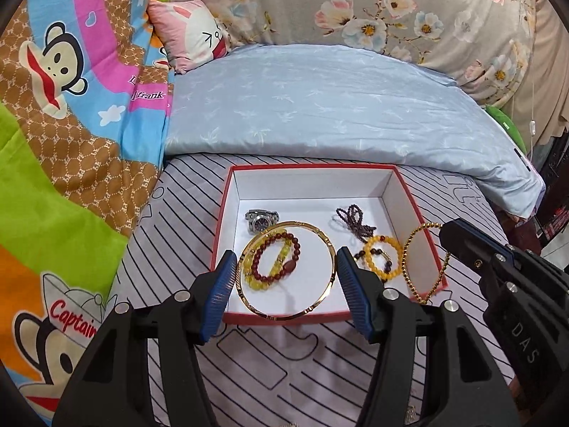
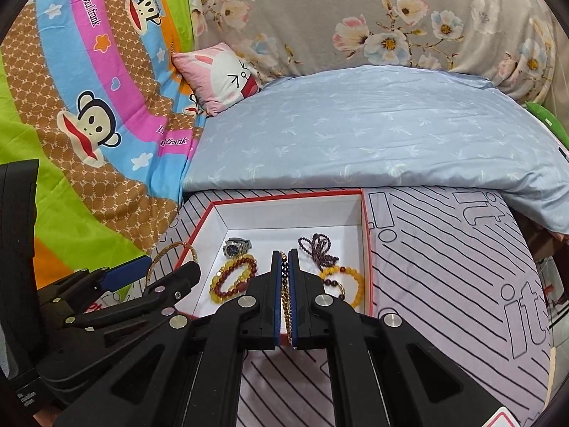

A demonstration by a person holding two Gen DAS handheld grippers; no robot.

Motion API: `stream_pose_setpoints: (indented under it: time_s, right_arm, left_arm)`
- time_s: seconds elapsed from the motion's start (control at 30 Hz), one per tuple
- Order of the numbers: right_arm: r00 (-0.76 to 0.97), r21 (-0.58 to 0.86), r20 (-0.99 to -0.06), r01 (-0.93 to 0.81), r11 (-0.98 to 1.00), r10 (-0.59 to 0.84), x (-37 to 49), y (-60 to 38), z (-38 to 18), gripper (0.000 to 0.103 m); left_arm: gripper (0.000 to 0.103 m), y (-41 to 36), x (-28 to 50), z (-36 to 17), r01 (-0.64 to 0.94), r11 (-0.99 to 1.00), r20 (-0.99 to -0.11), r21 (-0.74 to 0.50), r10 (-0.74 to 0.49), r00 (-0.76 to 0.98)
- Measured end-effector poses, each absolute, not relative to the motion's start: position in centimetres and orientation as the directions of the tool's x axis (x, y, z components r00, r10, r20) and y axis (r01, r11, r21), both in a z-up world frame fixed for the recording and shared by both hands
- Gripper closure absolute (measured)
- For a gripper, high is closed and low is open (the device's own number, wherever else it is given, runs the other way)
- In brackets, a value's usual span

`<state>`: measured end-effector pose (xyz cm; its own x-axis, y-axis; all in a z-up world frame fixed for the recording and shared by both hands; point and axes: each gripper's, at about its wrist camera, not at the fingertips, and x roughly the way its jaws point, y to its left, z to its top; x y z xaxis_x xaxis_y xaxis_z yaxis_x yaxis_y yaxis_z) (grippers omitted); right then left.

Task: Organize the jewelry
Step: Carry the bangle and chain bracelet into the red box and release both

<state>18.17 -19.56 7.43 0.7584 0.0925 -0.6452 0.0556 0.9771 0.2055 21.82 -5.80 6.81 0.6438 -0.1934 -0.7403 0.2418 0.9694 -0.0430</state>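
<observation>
left tool [image 1: 286, 281] grips a gold bangle [image 1: 284, 306] across its width; right tool [image 2: 284, 299], marked "das", pinches a gold bead chain [image 2: 286, 306]. both above red-rimmed box [image 1: 391, 188] on bed sheet [image 2: 444, 249] printed "it"; quilt [image 1: 71, 106] reads "captain".

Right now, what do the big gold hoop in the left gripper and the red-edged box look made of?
The big gold hoop looks like polished metal: thin, rigid, with bright glints. The red-edged box looks like matte cardboard: flat white walls, crisp folded corners, a thin red rim. Neither is certain from looks alone.
</observation>
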Motion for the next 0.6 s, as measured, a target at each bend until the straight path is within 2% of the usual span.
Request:
stream_pose_setpoints:
  time_s: [0.6]
  right_arm:
    - [0.714,0.188,-0.694,0.055,0.981,0.093,23.0,-19.7,3.9,0.1]
  left_arm:
    - [0.047,-6.8,26.6,3.7,0.221,0.975,-0.777,-0.028,-0.161,0.608]
